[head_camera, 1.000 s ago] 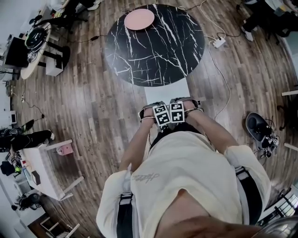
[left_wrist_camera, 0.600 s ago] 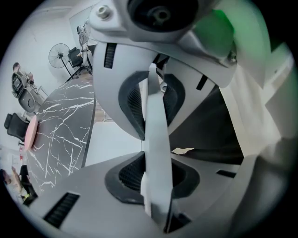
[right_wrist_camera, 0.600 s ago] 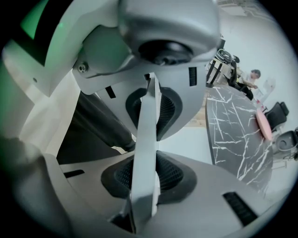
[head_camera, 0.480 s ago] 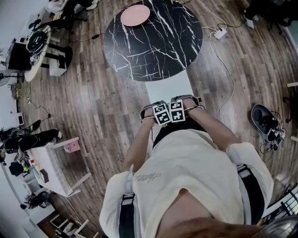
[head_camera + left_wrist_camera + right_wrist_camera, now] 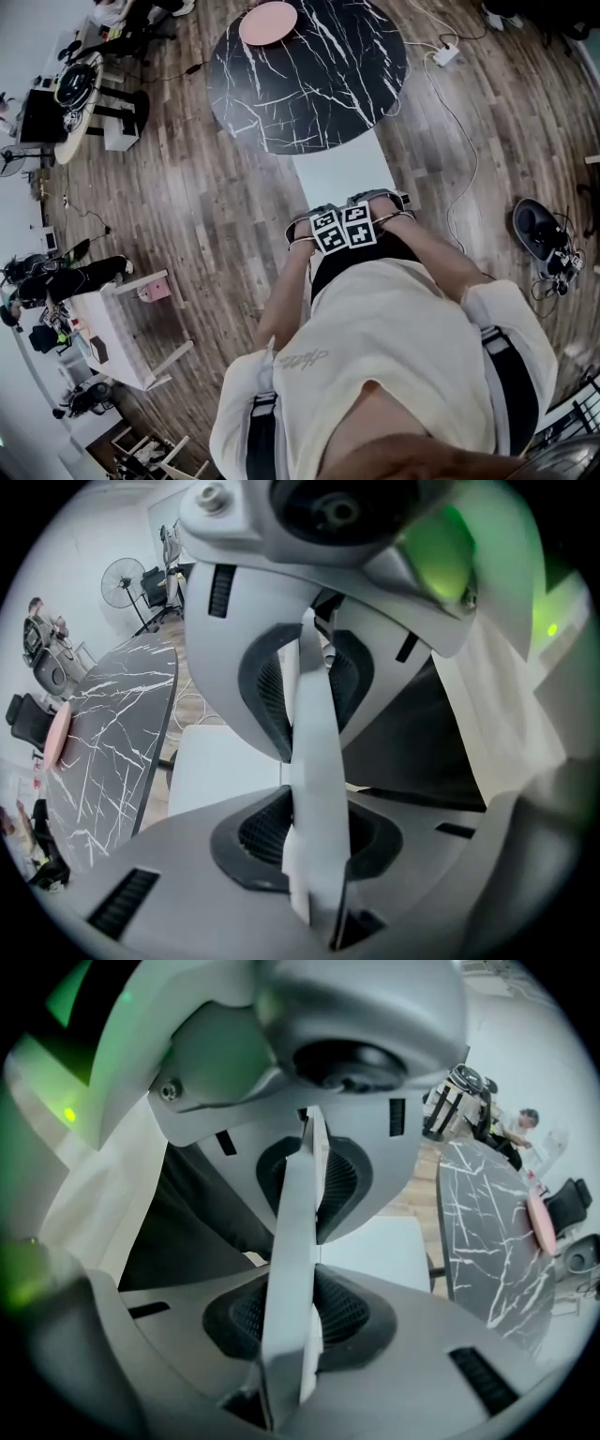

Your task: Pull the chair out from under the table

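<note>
A power strip (image 5: 443,54) and its cable lie on the wood floor (image 5: 206,206), right of the round black marble table (image 5: 309,84). The table bears a pink plate (image 5: 269,21). The white chair (image 5: 342,171) stands mostly clear of the table's edge. The left gripper (image 5: 314,761) and right gripper (image 5: 300,1260) each clamp its thin backrest (image 5: 323,892).

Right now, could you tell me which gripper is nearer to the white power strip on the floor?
Right. The right gripper, clamped on the chair back, is on the side of the power strip; the left gripper grips beside it, farther away.
</note>
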Tool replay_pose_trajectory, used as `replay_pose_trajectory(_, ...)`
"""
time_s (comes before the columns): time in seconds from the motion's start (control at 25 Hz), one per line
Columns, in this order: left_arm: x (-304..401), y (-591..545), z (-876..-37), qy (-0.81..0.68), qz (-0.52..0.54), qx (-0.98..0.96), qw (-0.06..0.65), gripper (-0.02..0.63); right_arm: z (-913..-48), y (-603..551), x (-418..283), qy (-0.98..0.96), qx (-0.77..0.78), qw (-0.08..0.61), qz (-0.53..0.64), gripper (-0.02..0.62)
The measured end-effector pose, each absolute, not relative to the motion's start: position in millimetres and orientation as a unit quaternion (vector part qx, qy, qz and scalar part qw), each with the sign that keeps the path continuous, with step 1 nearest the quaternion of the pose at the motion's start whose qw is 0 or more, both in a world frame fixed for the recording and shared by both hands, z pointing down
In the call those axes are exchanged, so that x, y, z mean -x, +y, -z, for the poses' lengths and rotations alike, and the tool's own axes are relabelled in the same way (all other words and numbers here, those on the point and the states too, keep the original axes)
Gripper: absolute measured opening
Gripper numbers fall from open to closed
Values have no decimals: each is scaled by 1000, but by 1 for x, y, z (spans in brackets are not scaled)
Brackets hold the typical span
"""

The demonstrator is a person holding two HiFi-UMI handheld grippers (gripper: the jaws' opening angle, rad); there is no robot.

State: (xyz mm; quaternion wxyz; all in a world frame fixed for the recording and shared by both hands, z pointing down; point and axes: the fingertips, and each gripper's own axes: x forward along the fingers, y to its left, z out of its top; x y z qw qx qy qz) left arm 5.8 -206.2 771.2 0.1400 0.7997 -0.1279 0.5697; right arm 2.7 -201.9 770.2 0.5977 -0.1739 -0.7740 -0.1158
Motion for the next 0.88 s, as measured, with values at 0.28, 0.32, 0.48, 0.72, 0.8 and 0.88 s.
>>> replay_pose_trajectory(0.28,-11,-185,-774,-121,-567,-803,138,91,-773,-182,-9,-772,170,603,110,86)
replay_pose_trajectory(0.32,-13,-181,-775,-120,-566,-804,139,91,-774,-177,-10,-771,169,604,108,86)
replay_pose_trajectory(0.48,-18,-159,-773,-111,-565,-807,134,91,-772,-156,-16,-772,159,607,100,86)
replay_pose_trajectory(0.72,-27,-129,-773,-89,-560,-814,126,92,-772,-126,-25,-768,147,618,90,86)
replay_pose_trajectory(0.8,-29,-119,-772,-86,-559,-815,125,92,-771,-115,-27,-768,143,619,85,87)
replay_pose_trajectory(0.88,-31,-111,-771,-84,-560,-815,122,92,-771,-108,-29,-769,136,619,79,86)
